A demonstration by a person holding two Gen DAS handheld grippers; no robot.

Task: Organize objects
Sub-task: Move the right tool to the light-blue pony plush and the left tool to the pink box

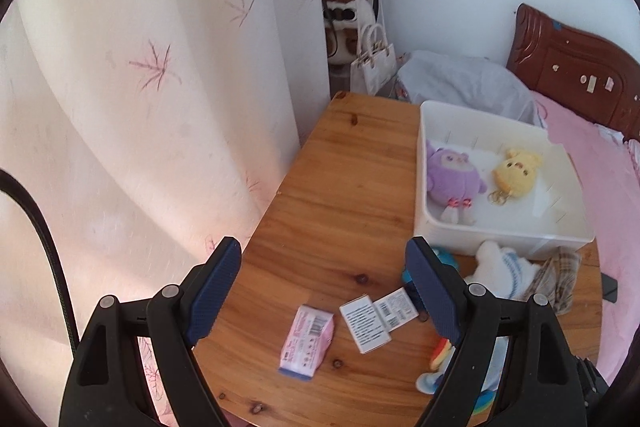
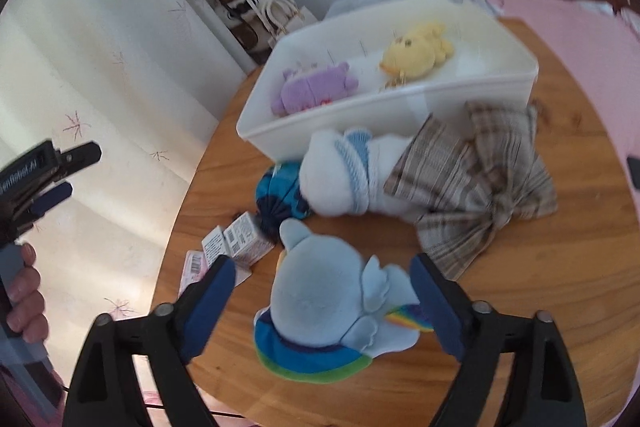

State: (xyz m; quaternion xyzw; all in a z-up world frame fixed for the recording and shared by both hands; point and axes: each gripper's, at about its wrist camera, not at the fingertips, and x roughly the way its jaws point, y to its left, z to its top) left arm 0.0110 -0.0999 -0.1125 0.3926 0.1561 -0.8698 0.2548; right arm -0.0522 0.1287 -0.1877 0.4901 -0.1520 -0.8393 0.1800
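A white bin [image 1: 496, 239] [image 2: 360, 115] on the wooden table holds a purple plush [image 1: 450, 173] [image 2: 312, 89] and a yellow plush [image 1: 516, 173] [image 2: 416, 55]. In front of it lie a white plush in a plaid skirt [image 2: 360, 175] [image 1: 500, 267], a dark blue plush [image 2: 280, 195], a light blue rainbow pony plush [image 2: 332, 311], small boxes [image 1: 376, 319] [image 2: 240, 243] and a pink packet [image 1: 306, 341]. My right gripper [image 2: 324, 291] is open with its fingers either side of the pony. My left gripper [image 1: 324, 287] is open and empty above the table's left part.
A curtain [image 1: 140, 87] hangs left of the wooden table [image 1: 340, 187]. A pink bed [image 1: 600, 187] with a brown headboard lies to the right. Bags [image 1: 372, 63] hang in the far corner. The left gripper and hand show in the right wrist view [image 2: 36, 187].
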